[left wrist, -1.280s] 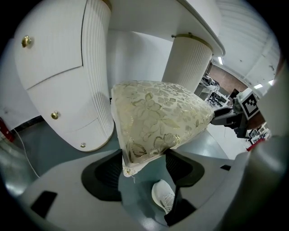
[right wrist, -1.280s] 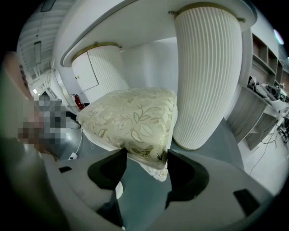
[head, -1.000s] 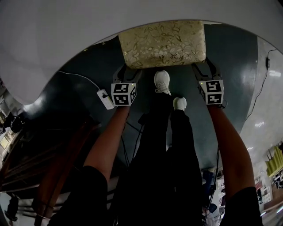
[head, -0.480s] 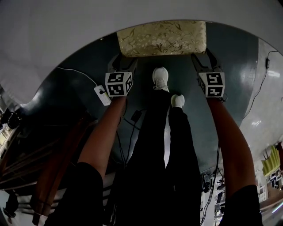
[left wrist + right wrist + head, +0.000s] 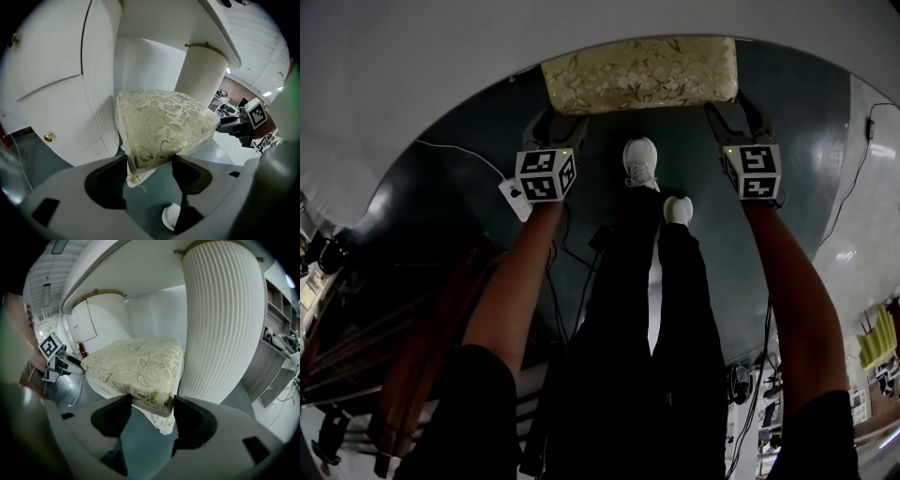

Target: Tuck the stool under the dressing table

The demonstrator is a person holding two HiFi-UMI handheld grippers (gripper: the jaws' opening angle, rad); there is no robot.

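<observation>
The stool [image 5: 642, 73] has a cream cushion with a gold leaf pattern and stands partly beneath the white dressing table [image 5: 441, 66]. My left gripper [image 5: 553, 124] is shut on the cushion's near left corner [image 5: 145, 154]. My right gripper [image 5: 733, 114] is shut on the near right corner [image 5: 152, 397]. In both gripper views the jaws press against the cushion's edge from either side. The stool's legs are hidden. A ribbed white table pedestal [image 5: 220, 319] rises close beside the stool's right side, and another ribbed panel [image 5: 101, 75] stands at its left.
The person's white shoes [image 5: 642, 161] stand on the dark floor just behind the stool. A white power strip [image 5: 514, 197] with its cord lies on the floor at the left. A dark wooden chair [image 5: 403, 347] is at the lower left.
Both grippers and the stool have moved forward, away from the person. More of the cushion now lies beneath the table's edge.
</observation>
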